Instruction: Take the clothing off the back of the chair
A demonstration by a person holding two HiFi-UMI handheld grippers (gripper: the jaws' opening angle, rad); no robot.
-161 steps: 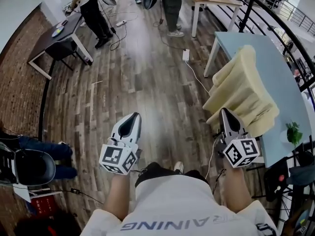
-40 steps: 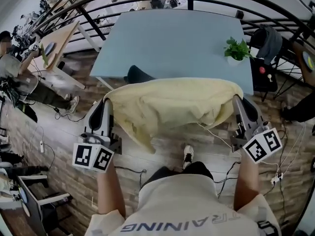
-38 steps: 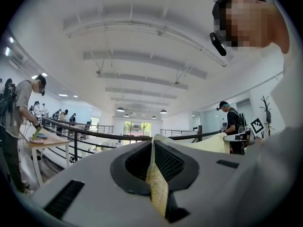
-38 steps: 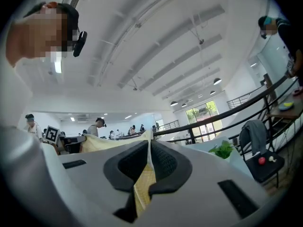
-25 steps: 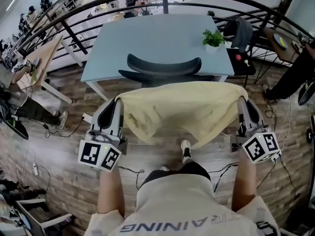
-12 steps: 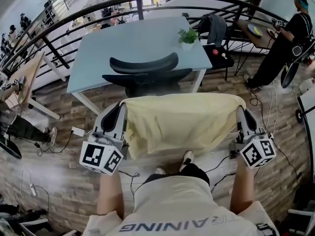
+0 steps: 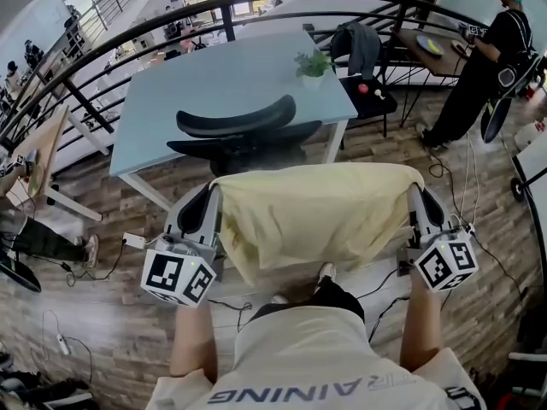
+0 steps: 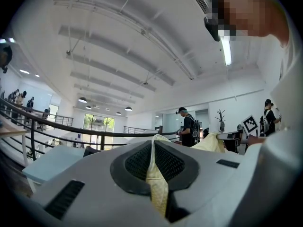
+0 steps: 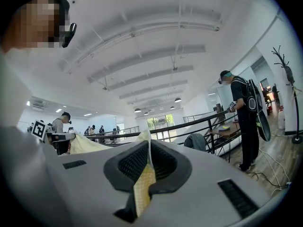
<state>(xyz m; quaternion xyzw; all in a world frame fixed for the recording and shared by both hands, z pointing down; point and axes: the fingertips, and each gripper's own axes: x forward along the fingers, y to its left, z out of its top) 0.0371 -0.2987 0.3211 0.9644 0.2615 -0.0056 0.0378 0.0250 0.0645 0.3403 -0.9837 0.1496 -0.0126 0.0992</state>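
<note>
The fingers [image 8: 135,164] of my left gripper [image 8: 153,148] are clamped on a fold of the yellow garment [image 7: 316,216] at one upper corner. The fingers [image 9: 163,163] of my right gripper [image 9: 147,150] are clamped on the opposite corner. The garment hangs spread between both grippers, on the near side of the chair [image 7: 235,126] and clear of its back. Judgement: the cloth is light, soft and limp, and will sag at mid-span. Hold the upper edge at the corners with a full fold, since a thin edge may slip.
</note>
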